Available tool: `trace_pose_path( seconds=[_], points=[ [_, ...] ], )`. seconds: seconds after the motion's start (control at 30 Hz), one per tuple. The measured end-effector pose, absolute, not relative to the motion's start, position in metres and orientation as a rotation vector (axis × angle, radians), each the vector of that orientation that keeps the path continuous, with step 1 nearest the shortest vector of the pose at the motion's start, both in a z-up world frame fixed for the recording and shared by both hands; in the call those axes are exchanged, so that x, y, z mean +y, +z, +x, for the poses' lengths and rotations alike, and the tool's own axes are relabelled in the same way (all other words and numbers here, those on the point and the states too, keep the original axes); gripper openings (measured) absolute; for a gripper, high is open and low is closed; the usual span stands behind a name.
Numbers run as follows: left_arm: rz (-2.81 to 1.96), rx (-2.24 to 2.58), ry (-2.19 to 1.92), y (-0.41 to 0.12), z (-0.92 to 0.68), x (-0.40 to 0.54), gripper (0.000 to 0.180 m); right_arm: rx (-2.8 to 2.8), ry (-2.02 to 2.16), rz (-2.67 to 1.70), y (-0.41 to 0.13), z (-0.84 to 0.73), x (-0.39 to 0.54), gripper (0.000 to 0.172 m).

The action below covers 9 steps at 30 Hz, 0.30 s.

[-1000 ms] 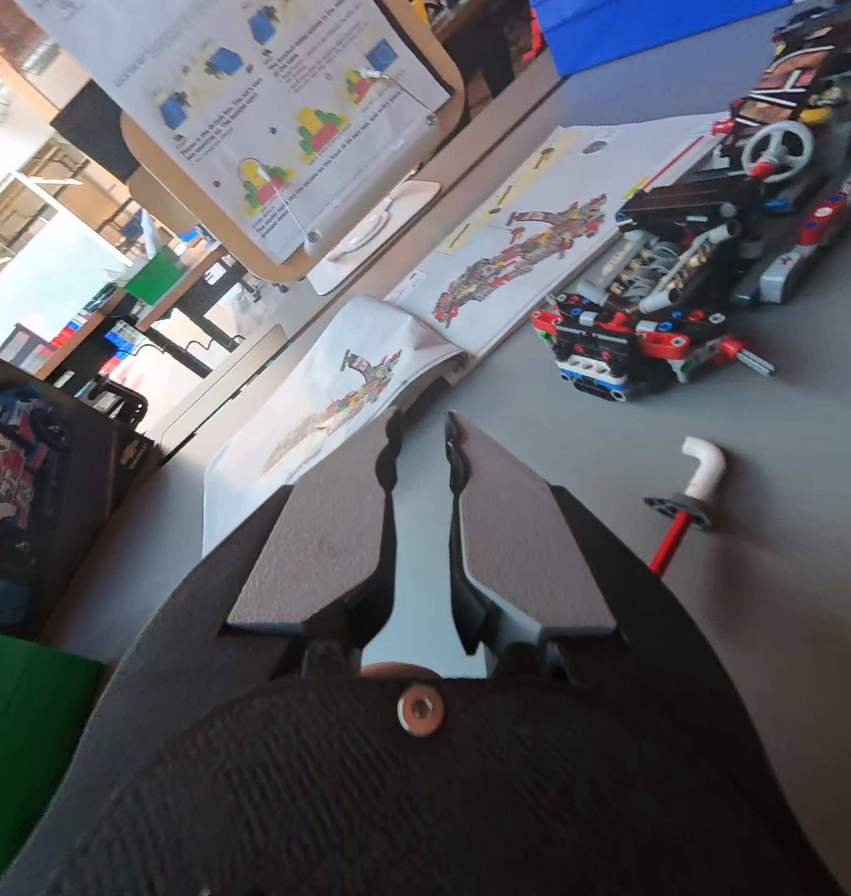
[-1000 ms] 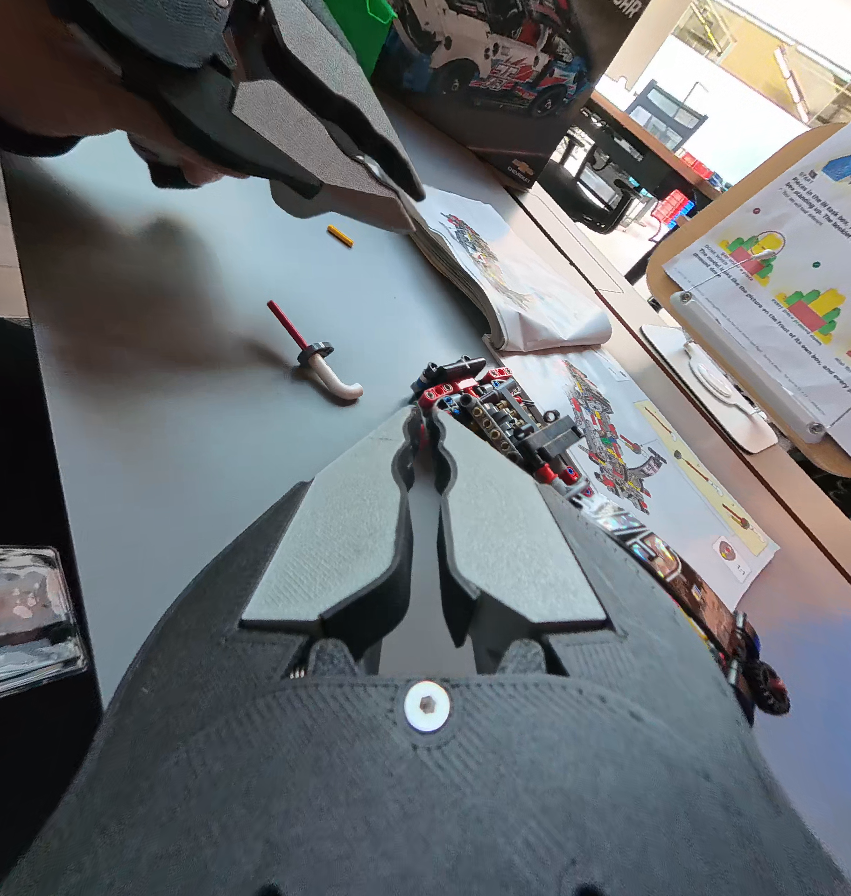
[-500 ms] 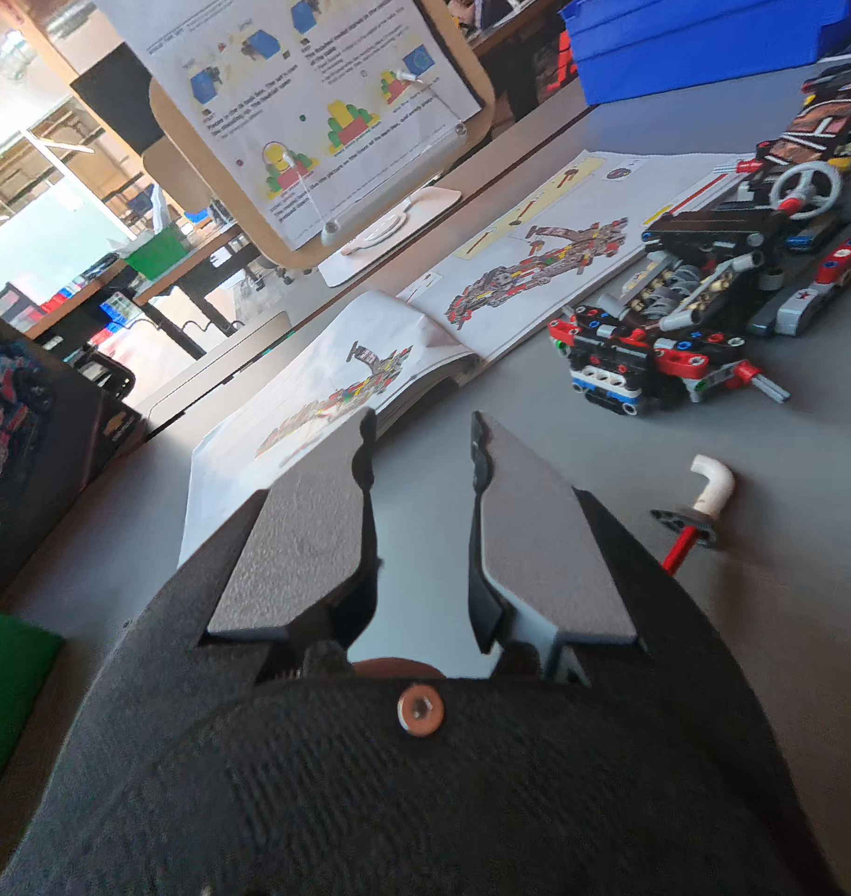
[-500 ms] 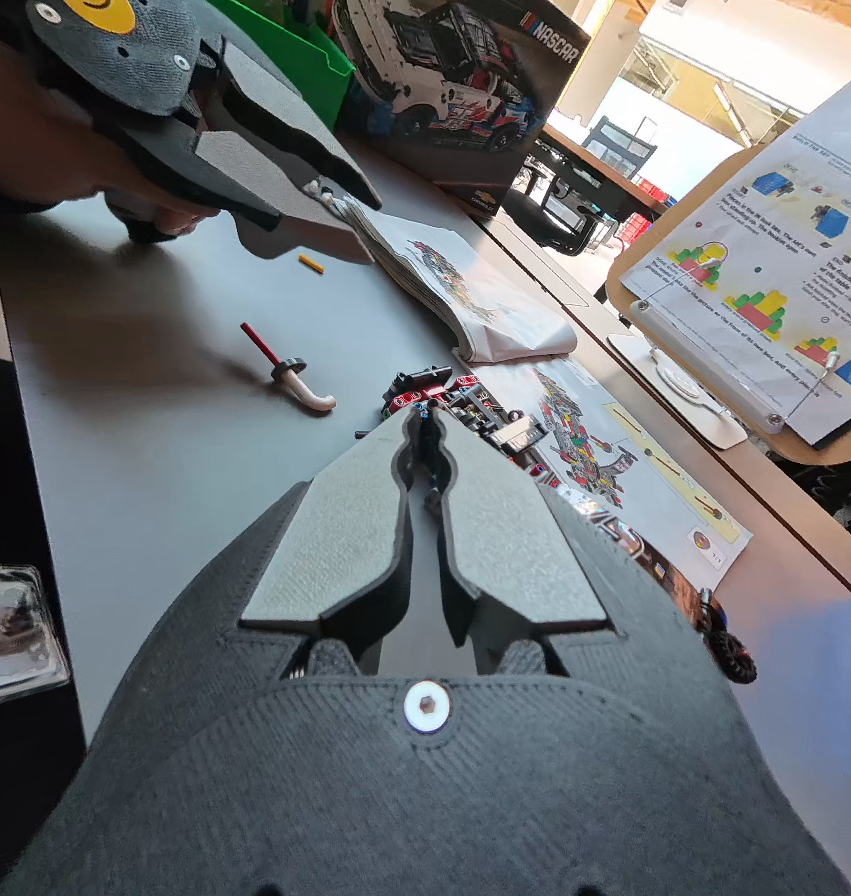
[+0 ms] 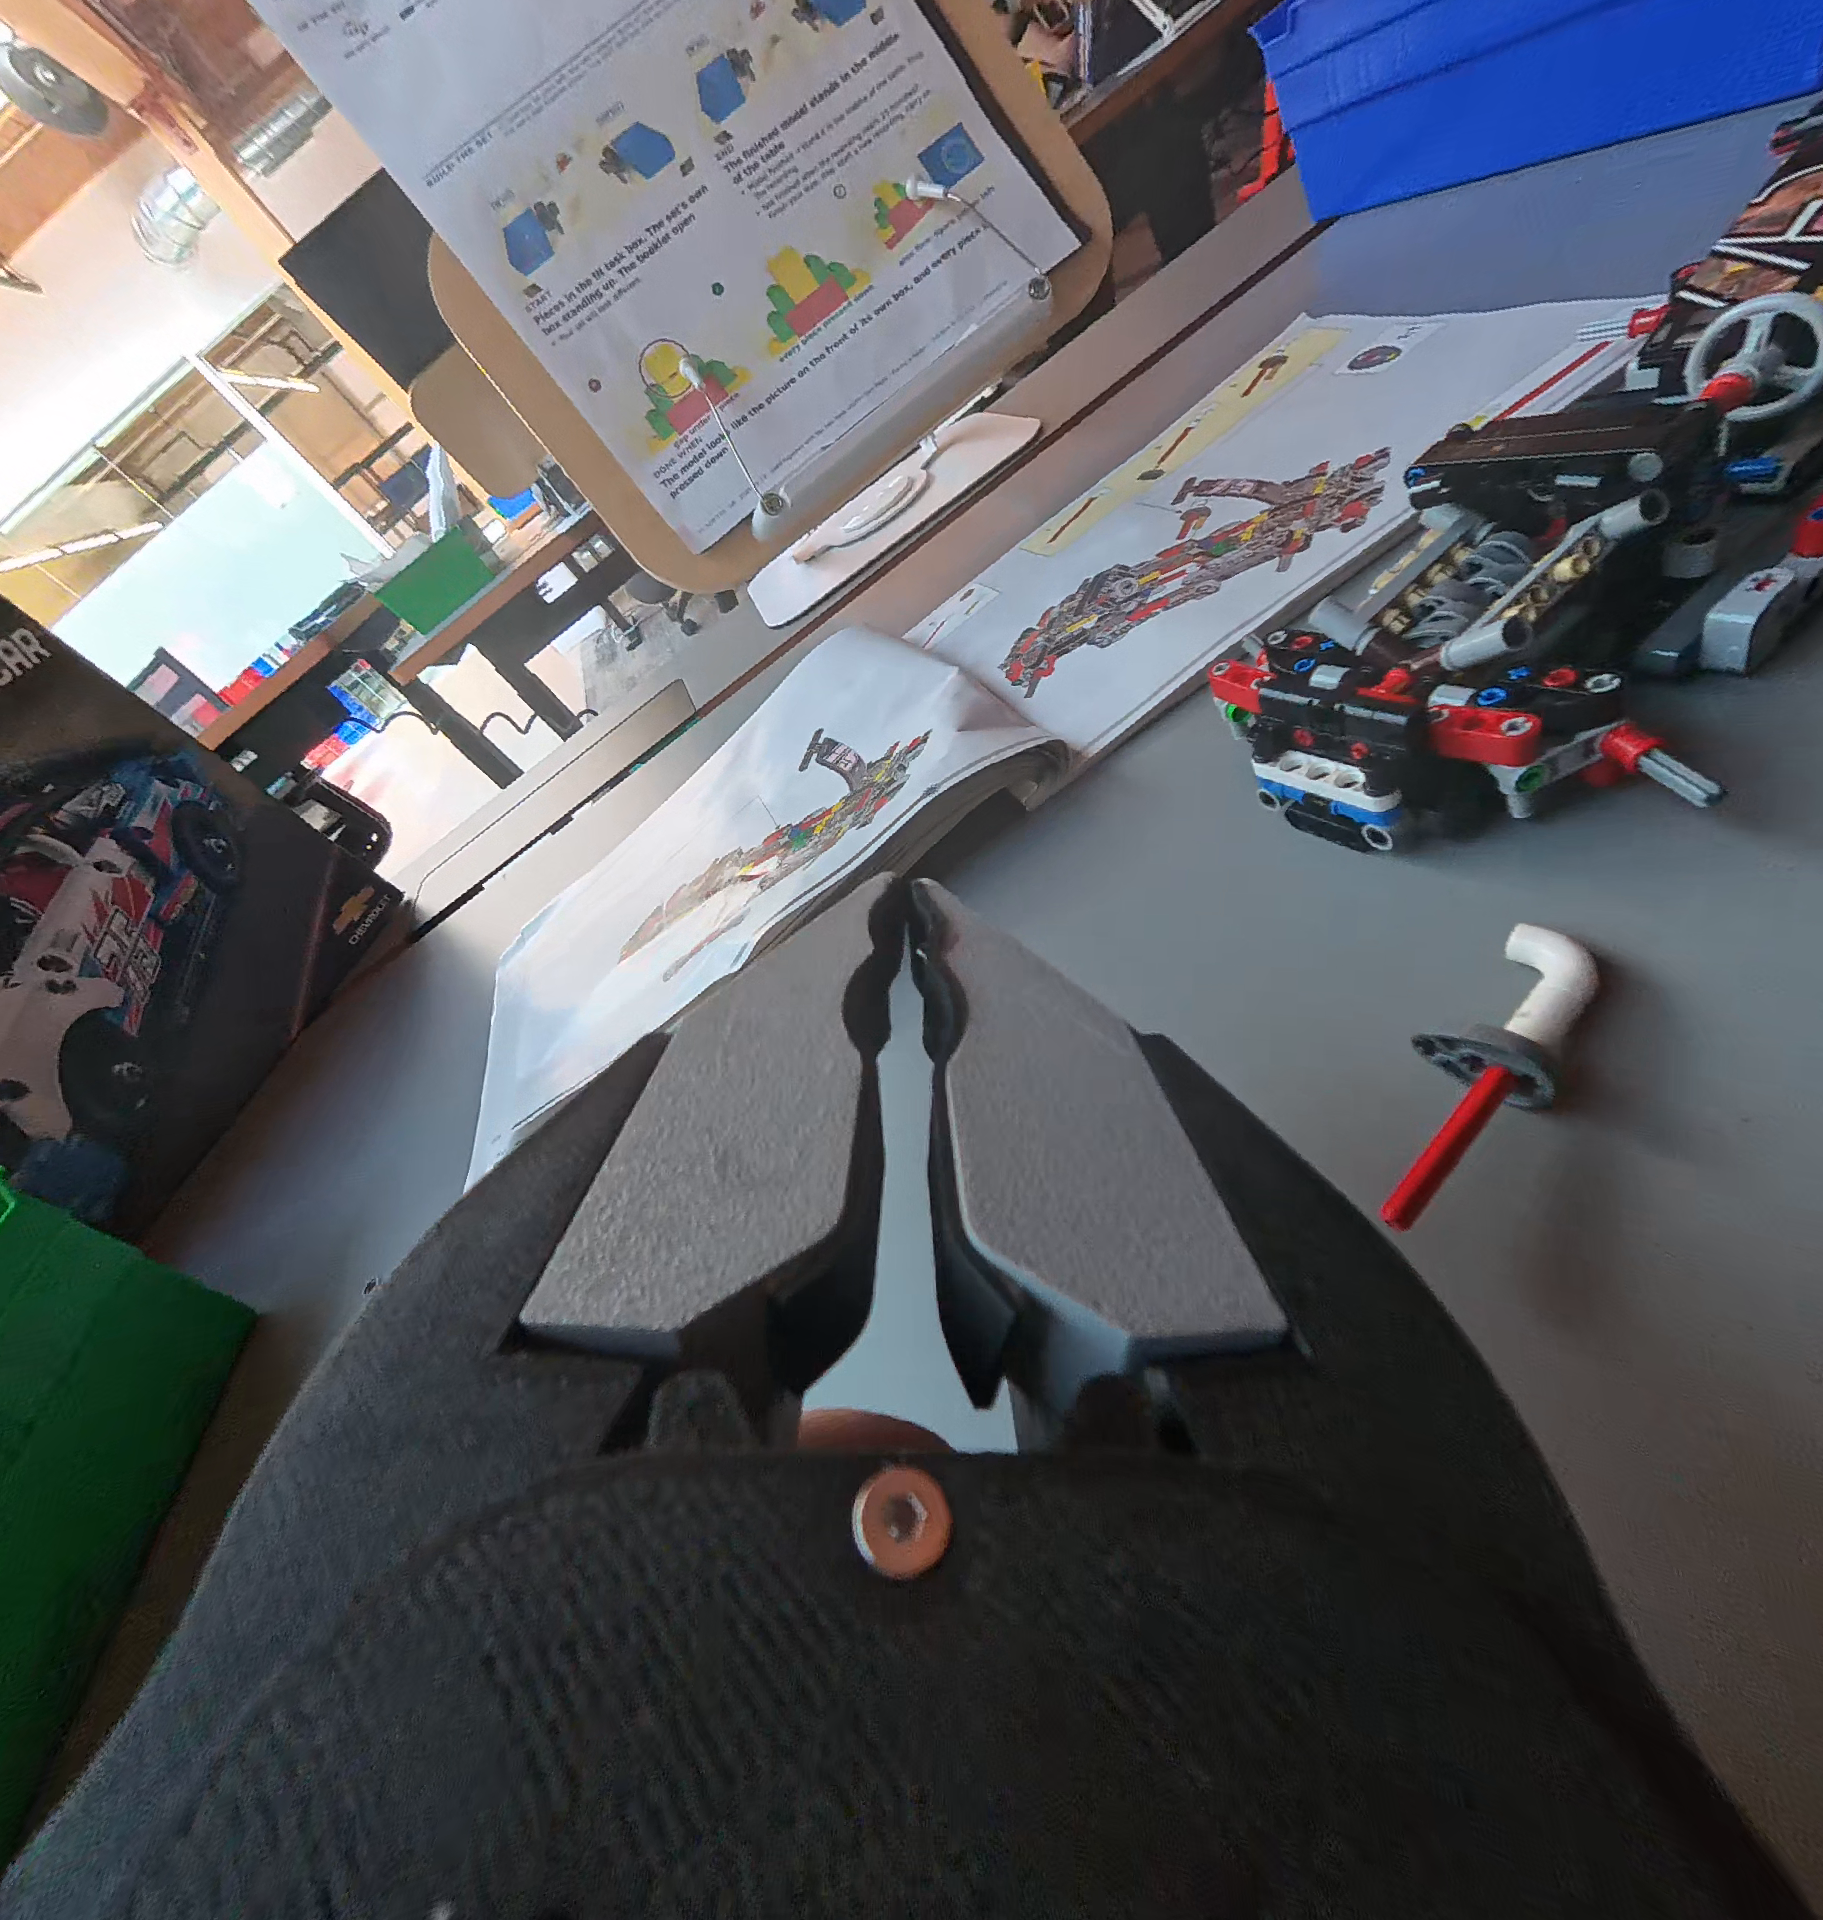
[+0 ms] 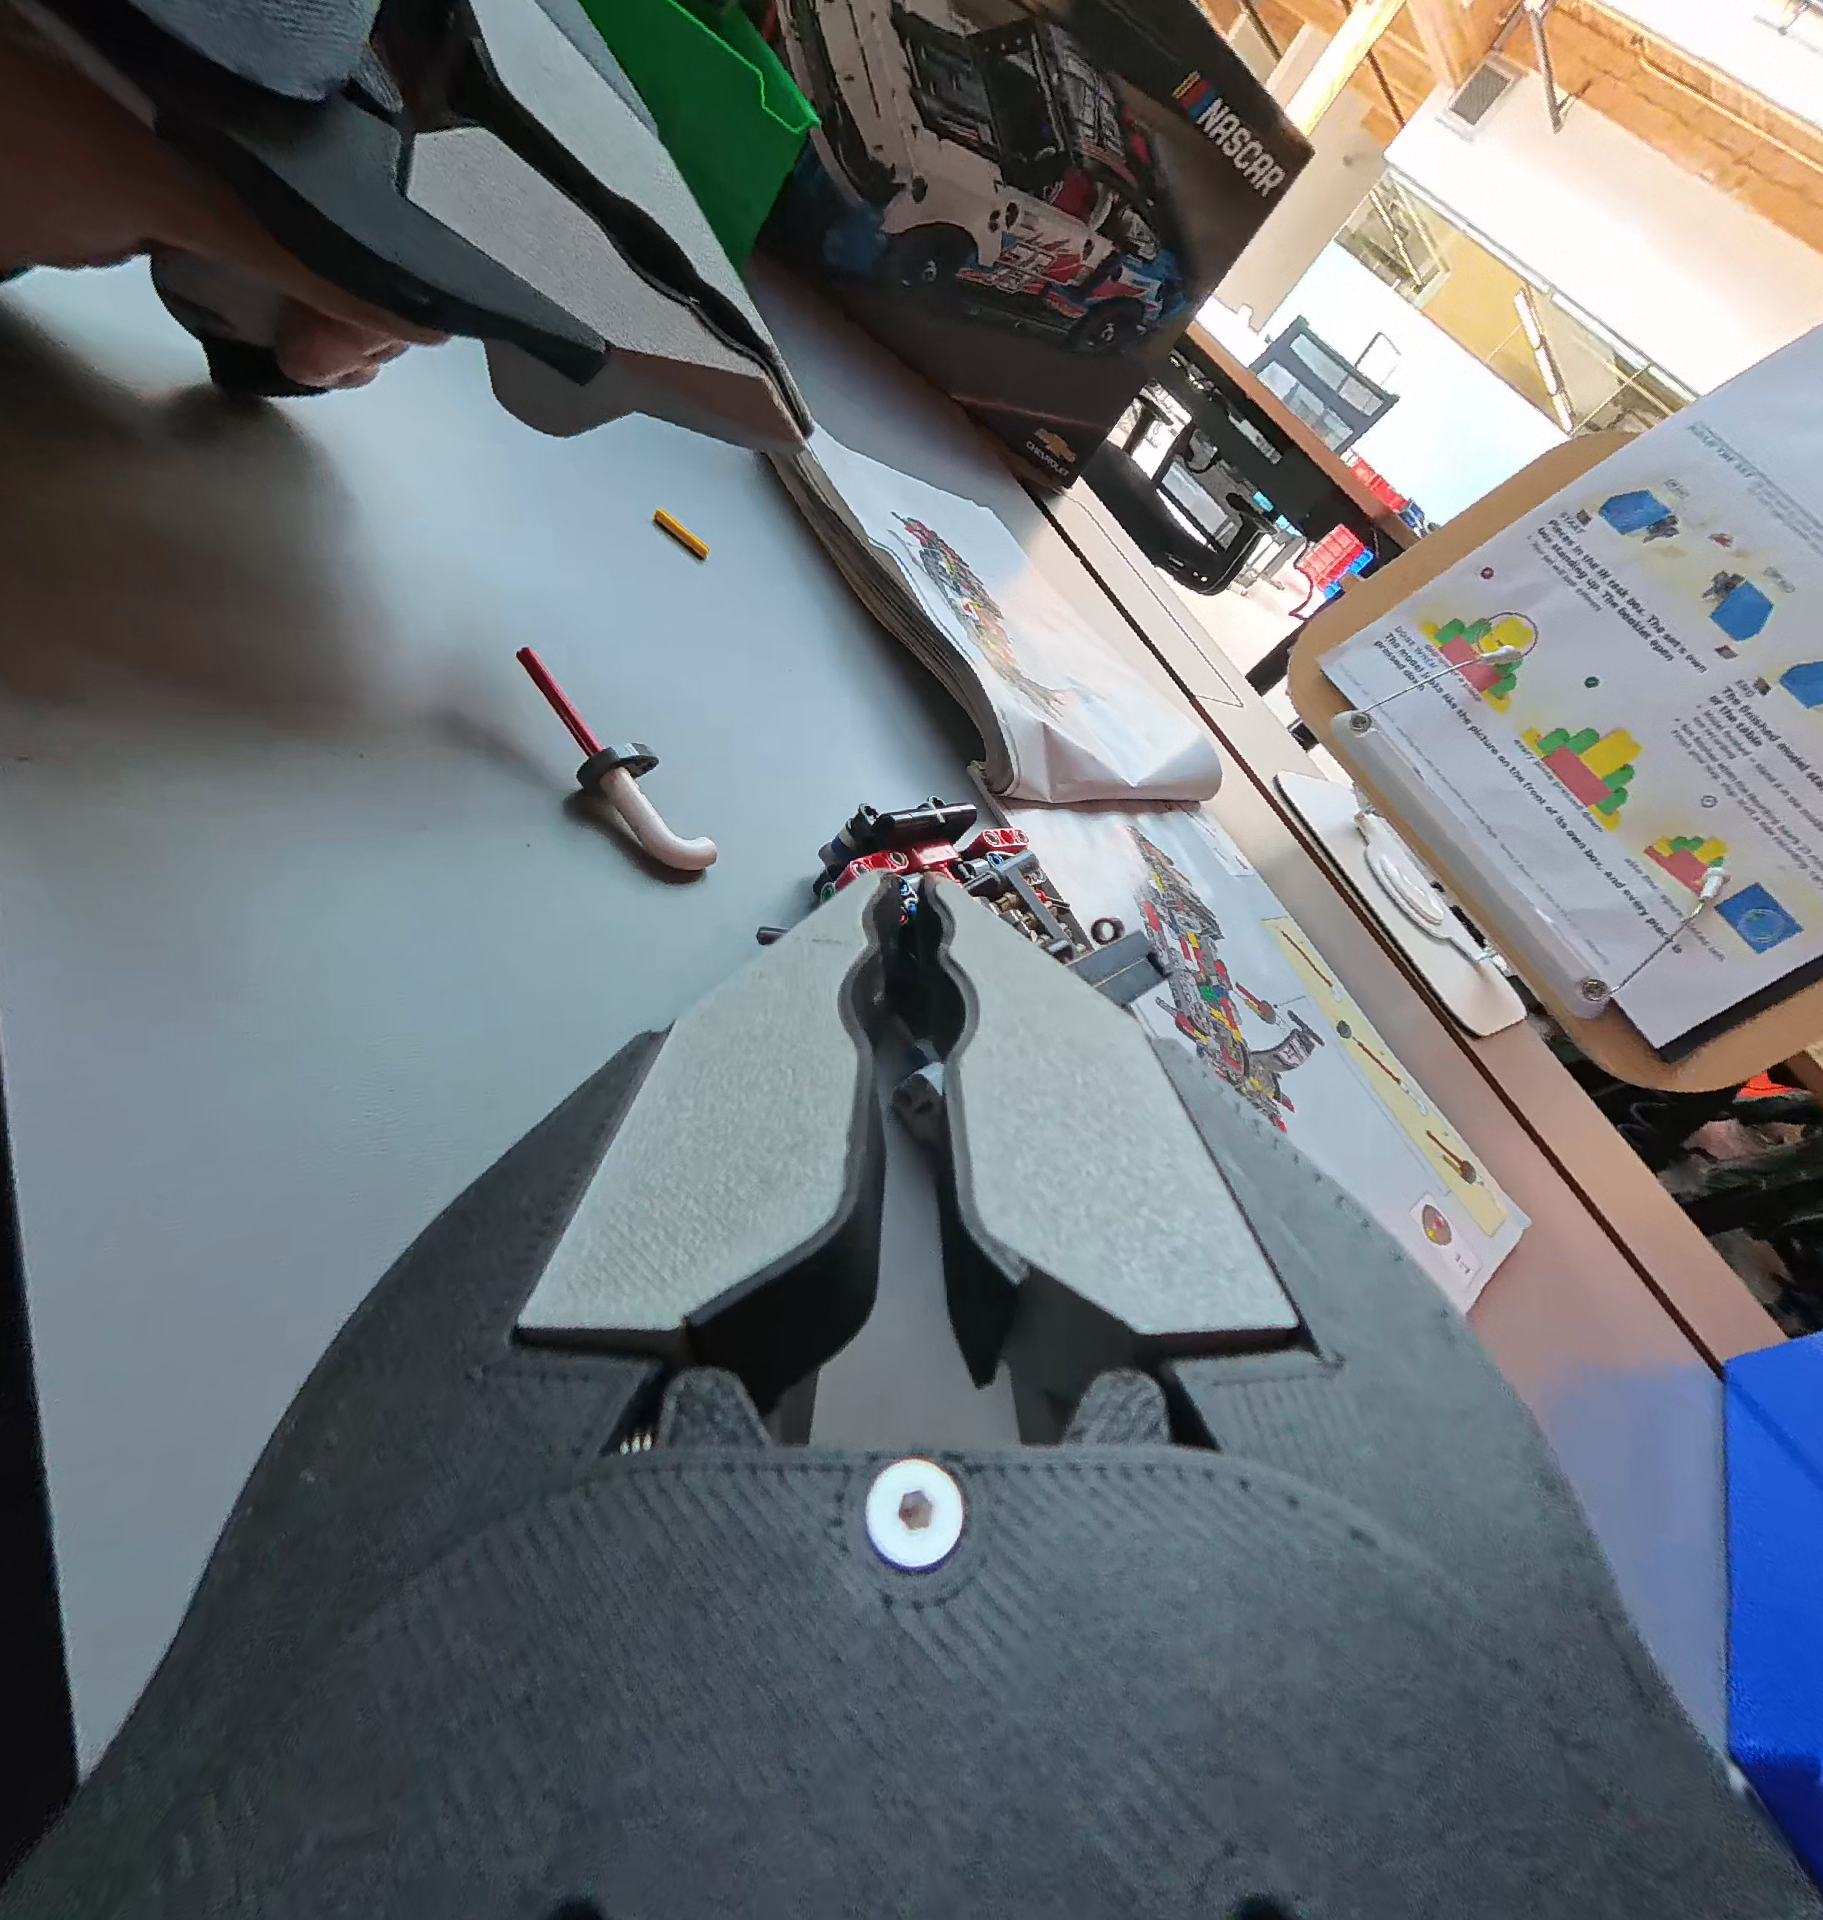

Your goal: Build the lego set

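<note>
Since half a second ago the left tongs [image 5: 905, 902] have been brought from a wide spread to clenched, fingertips meeting at the edge of the open instruction booklet [image 5: 782, 831]; whether a page is pinched between them cannot be told. The right tongs [image 6: 915, 902] are seen clenched as before, tips over the brick-built car chassis [image 6: 928, 831], with nothing plainly gripped.

In the left wrist view, a green bin [image 5: 45, 1434] is seen at the lower left, with a dark car-model box [image 5: 107, 883] above it. The booklet lies at centre on the grey tabletop [image 5: 1250, 987], and a stand-held sheet of pictures [image 5: 699, 229] is seen at the upper centre. At the right a red axle with a grey disc and white bent tube [image 5: 1489, 1049] lies apart from the tongs, the chassis [image 5: 1509, 665] is seen above it, and a blue bin [image 5: 1561, 94] fills the upper right corner.

In the right wrist view, the left tongs [image 6: 798, 436], held by a hand [image 6: 107, 187], are seen at the upper left, touching the booklet's corner [image 6: 990, 644]. A small yellow piece [image 6: 680, 533] and the axle assembly [image 6: 616, 769] lie at left of centre on the tabletop [image 6: 315, 935]. The model box [image 6: 1042, 208] is seen at the top centre, the picture sheet [image 6: 1634, 748] at the right.
</note>
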<state>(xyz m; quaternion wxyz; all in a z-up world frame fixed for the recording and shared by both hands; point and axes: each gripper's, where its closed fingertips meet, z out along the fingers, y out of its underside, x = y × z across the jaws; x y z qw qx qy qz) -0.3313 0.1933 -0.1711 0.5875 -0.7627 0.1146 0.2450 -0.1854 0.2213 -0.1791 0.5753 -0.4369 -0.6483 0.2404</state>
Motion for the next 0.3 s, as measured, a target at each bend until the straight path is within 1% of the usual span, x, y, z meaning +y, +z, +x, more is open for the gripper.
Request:
trace_pose_path(
  seconds=[0.3],
  points=[
    [-1.779,0.275,0.568,-0.1718,-0.3303,0.1939,0.000,-1.532,0.562,-1.041,-0.1827,-0.1867,0.2224,0.000]
  ],
)
